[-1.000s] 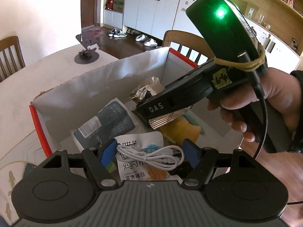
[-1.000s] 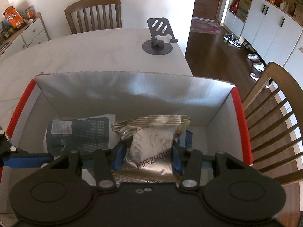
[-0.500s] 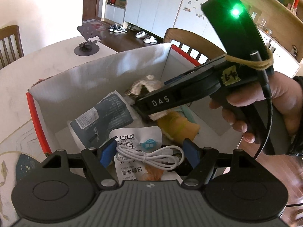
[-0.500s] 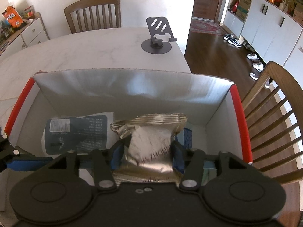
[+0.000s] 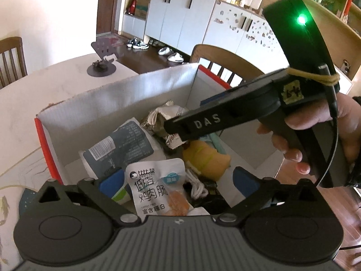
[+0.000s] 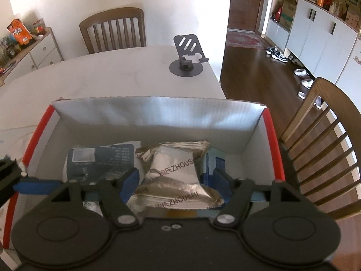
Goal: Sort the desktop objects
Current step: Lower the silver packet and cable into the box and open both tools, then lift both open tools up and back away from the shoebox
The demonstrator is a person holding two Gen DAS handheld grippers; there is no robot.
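Silver foil snack pack (image 6: 173,176) lies inside the red-edged cardboard box (image 6: 274,144) on the bench (image 6: 112,74), between the blue pads of the right hand-held gripper (image 6: 174,180); its jaws are opening and the pads look clear of the foil. Left hand-held gripper (image 5: 178,180) is spread wide over the box, jaws opening, nothing gripped; the white chicken pouch (image 5: 155,187) and white cable (image 5: 196,185) sit loose below it. Dark blue-grey bag (image 5: 121,144) at 10 o'clock from the pouch, yellow soft item (image 5: 207,160) at 2 o'clock, identity unclear. Foil pack judged light, crinkly, slippery and easily crushed; best taken across its puffed middle or by a crimped end seam. Cable is floppy; grab the bundle's centre. Phone stand (image 6: 187,56) at 12 o'clock beyond the box.
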